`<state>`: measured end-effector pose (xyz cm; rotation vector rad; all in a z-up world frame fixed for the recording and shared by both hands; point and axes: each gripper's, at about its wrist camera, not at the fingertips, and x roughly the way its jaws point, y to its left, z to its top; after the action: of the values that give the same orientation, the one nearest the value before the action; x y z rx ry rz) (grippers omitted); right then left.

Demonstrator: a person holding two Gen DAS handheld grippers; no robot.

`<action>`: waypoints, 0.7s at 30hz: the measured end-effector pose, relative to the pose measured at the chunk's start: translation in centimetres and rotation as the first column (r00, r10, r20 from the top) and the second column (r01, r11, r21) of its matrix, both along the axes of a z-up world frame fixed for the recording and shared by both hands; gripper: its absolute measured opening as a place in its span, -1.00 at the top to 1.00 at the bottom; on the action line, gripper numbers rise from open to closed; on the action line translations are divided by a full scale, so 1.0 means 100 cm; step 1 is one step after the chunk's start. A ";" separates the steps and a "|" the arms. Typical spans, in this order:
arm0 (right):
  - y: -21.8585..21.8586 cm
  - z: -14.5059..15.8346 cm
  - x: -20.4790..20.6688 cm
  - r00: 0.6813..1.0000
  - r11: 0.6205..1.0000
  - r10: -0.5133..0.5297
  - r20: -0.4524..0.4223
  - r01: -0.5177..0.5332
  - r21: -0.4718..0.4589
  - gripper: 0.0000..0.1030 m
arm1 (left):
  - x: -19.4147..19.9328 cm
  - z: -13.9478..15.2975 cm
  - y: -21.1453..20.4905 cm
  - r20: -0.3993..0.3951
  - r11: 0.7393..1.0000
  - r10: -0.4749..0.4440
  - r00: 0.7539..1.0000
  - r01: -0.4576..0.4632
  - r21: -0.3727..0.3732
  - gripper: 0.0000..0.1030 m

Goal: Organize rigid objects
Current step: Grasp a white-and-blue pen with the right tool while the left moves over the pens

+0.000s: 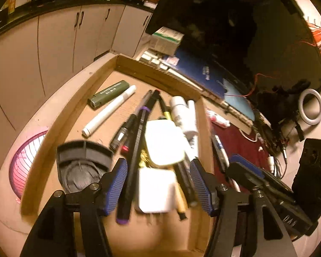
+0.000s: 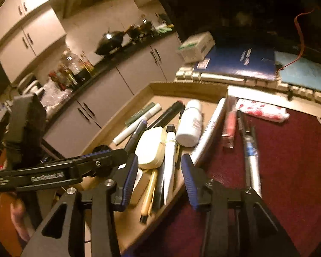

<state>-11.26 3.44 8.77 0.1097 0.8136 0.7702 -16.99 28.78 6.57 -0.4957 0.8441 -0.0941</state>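
Observation:
A shallow cardboard tray (image 1: 60,117) holds several pens and markers, a white marker (image 1: 109,111), a green lighter (image 1: 108,94), a white bottle (image 1: 178,109), a white oval case (image 1: 163,142), a white square block (image 1: 156,190) and a black holder (image 1: 83,156). My left gripper (image 1: 159,186) is open above the tray, its jaws either side of the white block and a purple-capped black pen (image 1: 134,160). My right gripper (image 2: 159,177) is open and empty over the tray's right edge (image 2: 203,147), above the pens. A silver pen (image 2: 252,160) and a red tube (image 2: 229,128) lie outside on the red mat.
A dark red mat (image 2: 289,171) lies right of the tray. A keyboard (image 2: 224,79), blue folders (image 2: 235,62), a white box (image 2: 196,47), a tape roll (image 1: 311,107) and cables lie behind. A pink basket (image 1: 25,160) sits left of the tray. Kitchen cabinets stand beyond.

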 end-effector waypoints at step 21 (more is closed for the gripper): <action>-0.058 -0.046 0.021 0.989 0.966 -0.136 -0.061 0.119 -0.228 0.85 | -0.015 0.021 -0.071 0.048 0.994 -0.095 0.994 0.093 0.057 -0.32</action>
<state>-9.17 -2.35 4.15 -0.0105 0.9517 0.5509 -18.46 21.70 8.72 -0.4008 0.8183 -0.1691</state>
